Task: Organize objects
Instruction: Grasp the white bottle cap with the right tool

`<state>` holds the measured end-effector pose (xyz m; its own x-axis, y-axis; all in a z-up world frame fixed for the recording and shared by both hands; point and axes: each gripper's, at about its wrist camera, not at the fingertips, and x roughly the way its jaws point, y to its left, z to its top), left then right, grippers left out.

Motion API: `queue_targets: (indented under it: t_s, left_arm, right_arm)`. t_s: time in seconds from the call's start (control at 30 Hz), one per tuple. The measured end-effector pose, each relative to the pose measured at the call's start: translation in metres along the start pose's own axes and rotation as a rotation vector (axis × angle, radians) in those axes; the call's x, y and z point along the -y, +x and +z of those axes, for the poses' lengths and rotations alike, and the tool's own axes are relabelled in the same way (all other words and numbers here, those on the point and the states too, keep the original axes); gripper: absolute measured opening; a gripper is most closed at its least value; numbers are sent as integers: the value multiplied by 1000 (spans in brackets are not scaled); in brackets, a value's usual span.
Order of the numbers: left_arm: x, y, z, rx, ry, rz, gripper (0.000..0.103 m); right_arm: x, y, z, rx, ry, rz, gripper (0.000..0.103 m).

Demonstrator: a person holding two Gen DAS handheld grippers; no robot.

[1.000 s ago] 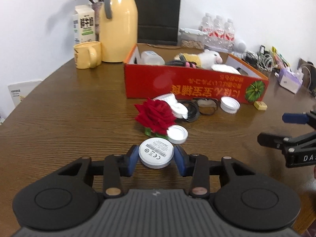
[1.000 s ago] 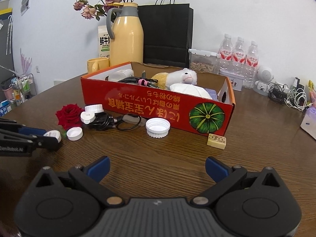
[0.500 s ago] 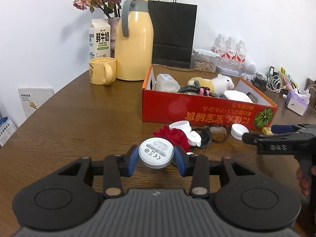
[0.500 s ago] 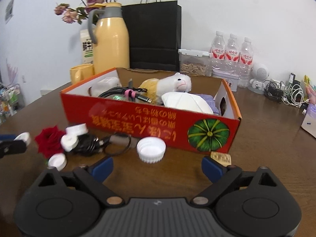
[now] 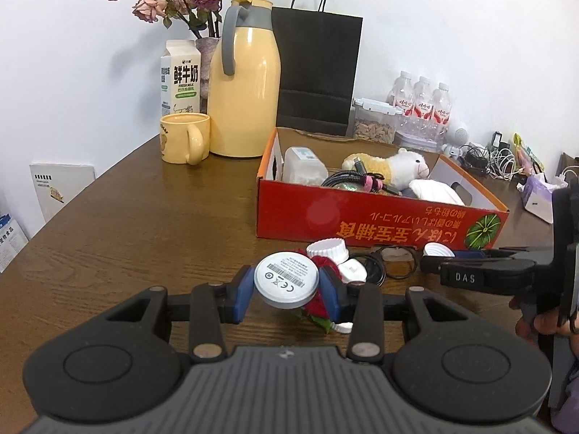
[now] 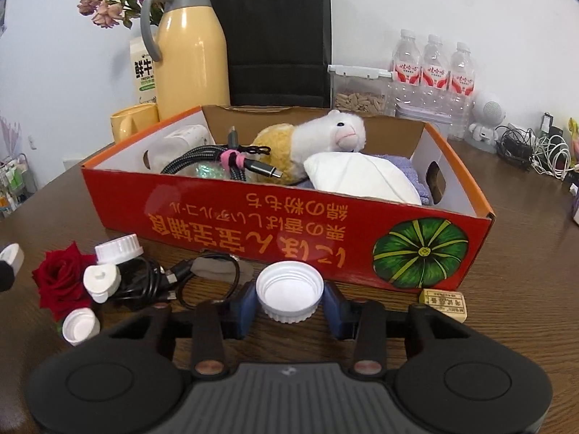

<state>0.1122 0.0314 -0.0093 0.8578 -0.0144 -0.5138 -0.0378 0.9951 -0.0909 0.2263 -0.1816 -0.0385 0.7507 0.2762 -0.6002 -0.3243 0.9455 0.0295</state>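
Right now my left gripper [image 5: 286,286] is clenched on a round white disc [image 5: 286,282], label side up, lifted off the brown table [image 5: 144,224] with the red rose [image 6: 59,278] showing just below it. My right gripper [image 6: 289,298] has its jaws closing around a ribbed white jar lid [image 6: 289,296] that sits open side up on the wood; the blue pads flank it closely, though I cannot tell that they press it yet. That lid lies just in front of the red cardboard box [image 6: 289,231], whose near wall stands close ahead of my right fingers, so forward room is tight there. To the left of the lid a black cable coil [image 6: 144,282], a small white cap [image 6: 80,325] and two white bottle tops [image 6: 108,264] crowd the space toward the rose; to the right a small yellow block [image 6: 444,300] lies near the box corner. Left of the box, toward the yellow mug [image 5: 184,143] and the yellow flask [image 5: 246,83], the table is bare and gives the widest room. Compared with a second ago, the right jaws stood wide apart well short of the lid and now bracket it, and my left gripper has raised the disc from just above the table in front of the rose.
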Motion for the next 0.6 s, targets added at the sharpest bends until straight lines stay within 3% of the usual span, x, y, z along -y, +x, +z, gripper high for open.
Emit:
queue_targets:
  t_s: [0.33, 0.6]
  left_arm:
    - [9, 2, 14, 36, 6, -17, 40]
    - [25, 13, 46, 100, 28, -40, 40]
  right_arm:
    - [-3, -20, 0, 82, -18, 22, 39]
    - [-4, -49, 16, 195, -40, 48, 39]
